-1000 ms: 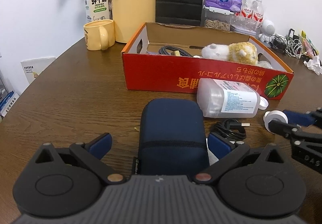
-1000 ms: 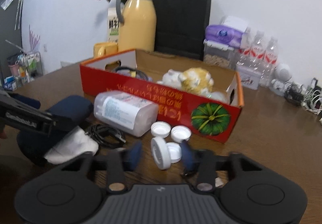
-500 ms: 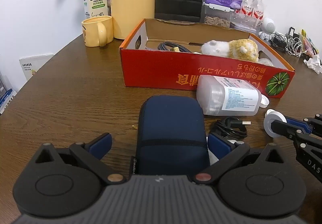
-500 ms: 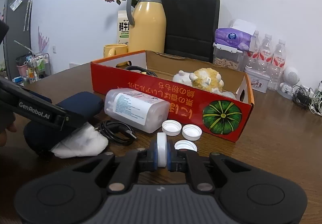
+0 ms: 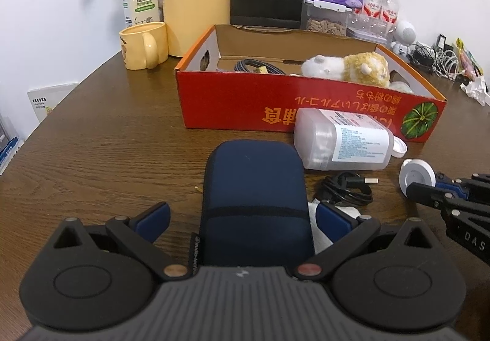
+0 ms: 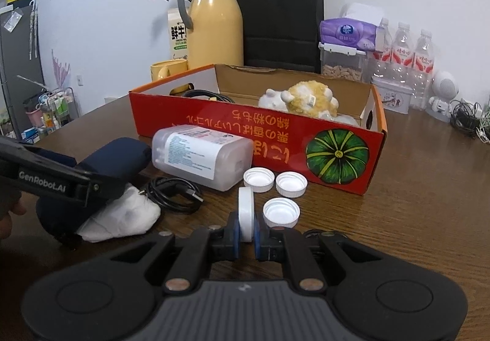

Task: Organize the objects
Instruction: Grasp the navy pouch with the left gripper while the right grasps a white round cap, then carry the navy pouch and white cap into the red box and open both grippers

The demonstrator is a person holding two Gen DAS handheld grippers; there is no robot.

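The right gripper [image 6: 246, 241] has its jaws pinching a white bottle cap [image 6: 246, 215], which stands on edge between the blue pads, just in front of the red cardboard box [image 6: 257, 138] on the counter [image 6: 428, 203]. Three more white caps [image 6: 281, 212] lie open side up between that gripper and the box, close to its front wall. A clear plastic bottle [image 6: 202, 155] lies on its side touching the box's front wall, with a coiled black cable [image 6: 173, 194] just in front of it.

The left gripper [image 5: 242, 218] has its jaws spread, one on each side of a dark blue pouch [image 5: 254, 197] that lies in front of the box; whether the pads touch the pouch cannot be told. A crumpled white tissue [image 6: 122, 218] is wedged beside the pouch, largely hidden under it and the left gripper's finger.

Inside the box, a plush toy [image 6: 301, 99] and a dark cable [image 5: 254, 66] show only above the front wall; the rest of the contents are hidden. Part of a person's hand [image 6: 7, 215] is cut off at the picture's left edge.
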